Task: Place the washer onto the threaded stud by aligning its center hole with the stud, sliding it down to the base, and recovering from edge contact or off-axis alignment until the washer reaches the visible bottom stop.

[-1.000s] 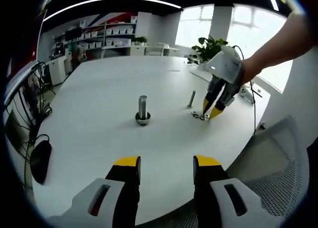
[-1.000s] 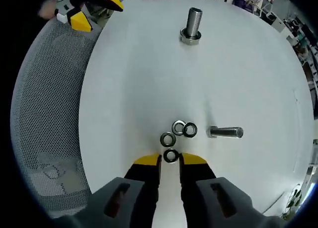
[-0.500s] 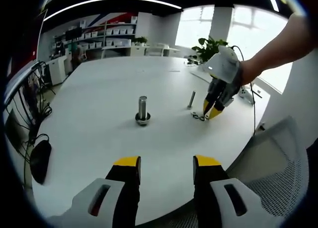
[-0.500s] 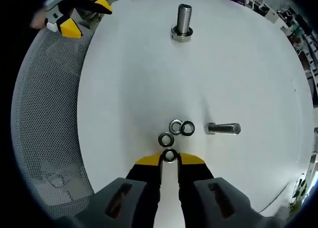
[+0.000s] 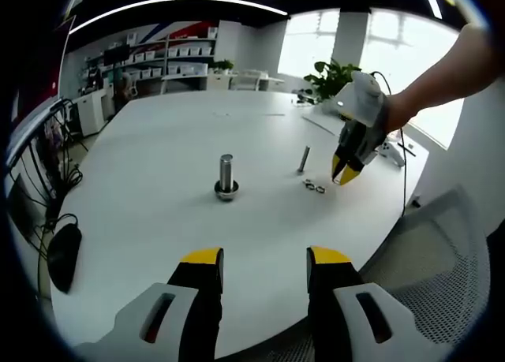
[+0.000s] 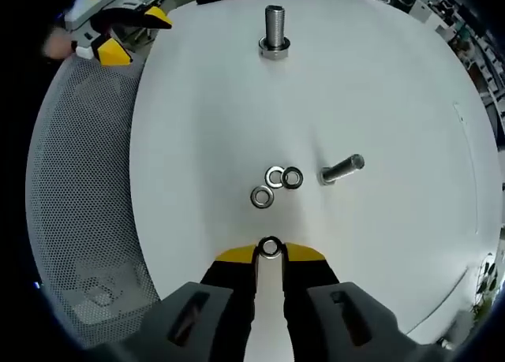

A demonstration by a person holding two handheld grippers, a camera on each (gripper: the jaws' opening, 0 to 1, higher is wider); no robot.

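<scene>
A threaded stud (image 5: pixel 226 173) (image 6: pixel 274 29) stands upright on a nut base in the middle of the white table (image 5: pixel 158 141). My right gripper (image 6: pixel 270 249) (image 5: pixel 344 173) is shut on a small steel washer (image 6: pixel 270 247) and holds it raised above the table. Three loose washers (image 6: pixel 274 185) (image 5: pixel 314 187) lie under it on the table, and a second bolt (image 6: pixel 342 169) (image 5: pixel 304 158) lies on its side beside them. My left gripper (image 5: pixel 260 259) stands open over the table's near edge, with nothing between its fingers.
A grey mesh chair (image 6: pixel 71 220) (image 5: pixel 442 259) stands at the table's edge. A black computer mouse (image 5: pixel 63 255) lies at the left. A potted plant (image 5: pixel 335 74) and shelves (image 5: pixel 173 58) stand beyond the table.
My right gripper closed on one washer from the group and lifted it off the table. The left gripper stayed still.
</scene>
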